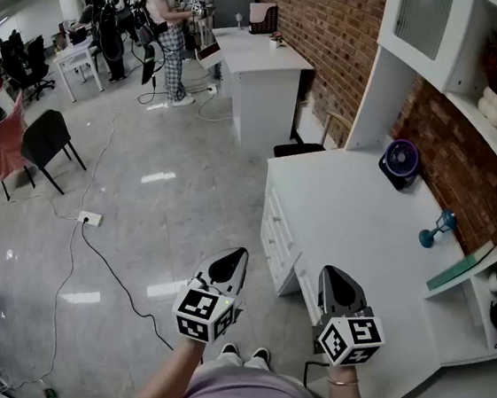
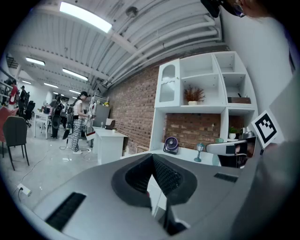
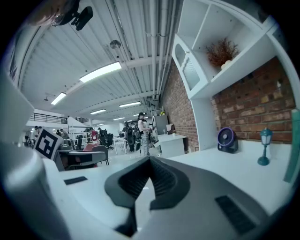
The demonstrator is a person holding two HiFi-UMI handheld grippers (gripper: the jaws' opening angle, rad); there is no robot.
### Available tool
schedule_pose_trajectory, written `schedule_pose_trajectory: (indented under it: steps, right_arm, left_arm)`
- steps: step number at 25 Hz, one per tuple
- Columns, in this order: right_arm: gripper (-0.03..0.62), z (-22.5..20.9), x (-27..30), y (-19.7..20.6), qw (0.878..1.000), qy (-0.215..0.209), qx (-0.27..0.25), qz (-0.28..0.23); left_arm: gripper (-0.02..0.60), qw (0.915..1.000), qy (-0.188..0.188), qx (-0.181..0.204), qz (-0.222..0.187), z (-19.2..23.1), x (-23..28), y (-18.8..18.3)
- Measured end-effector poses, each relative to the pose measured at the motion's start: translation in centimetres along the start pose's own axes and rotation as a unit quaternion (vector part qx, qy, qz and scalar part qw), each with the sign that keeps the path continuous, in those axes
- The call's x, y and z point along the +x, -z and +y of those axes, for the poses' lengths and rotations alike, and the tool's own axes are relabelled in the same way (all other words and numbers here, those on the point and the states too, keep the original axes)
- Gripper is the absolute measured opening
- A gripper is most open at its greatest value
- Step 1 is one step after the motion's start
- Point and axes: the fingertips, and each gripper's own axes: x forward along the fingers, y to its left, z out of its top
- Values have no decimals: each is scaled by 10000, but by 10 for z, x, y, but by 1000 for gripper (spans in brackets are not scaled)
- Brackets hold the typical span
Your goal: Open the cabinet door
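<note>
High above the tabletop's (image 1: pixel 354 215) far end, the glazed cabinet door (image 1: pixel 425 22) looks closed and untouched, so the whole task remains. Left gripper (image 1: pixel 233 256) and right gripper (image 1: pixel 332 276), jaws together and empty, hover by its near edge, well apart from the door.

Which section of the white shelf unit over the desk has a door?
The top left one in the left gripper view, behind the shut arched-window door. The rest are open shelves, like the one holding the dried plant.
</note>
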Motion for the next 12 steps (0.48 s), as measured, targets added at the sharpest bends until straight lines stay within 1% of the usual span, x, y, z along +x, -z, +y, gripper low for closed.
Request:
schedule_pose_trajectory:
  steps: [7, 12]
  right_arm:
    - [3, -6, 0, 4, 9999, -29, 82, 63]
    - [3, -11, 0, 1, 10000, -37, 84, 8]
  left_arm:
    - [0, 9999, -14, -103, -68, -5, 1, -3]
    - [2, 9999, -62, -117, -47, -6, 4, -2]
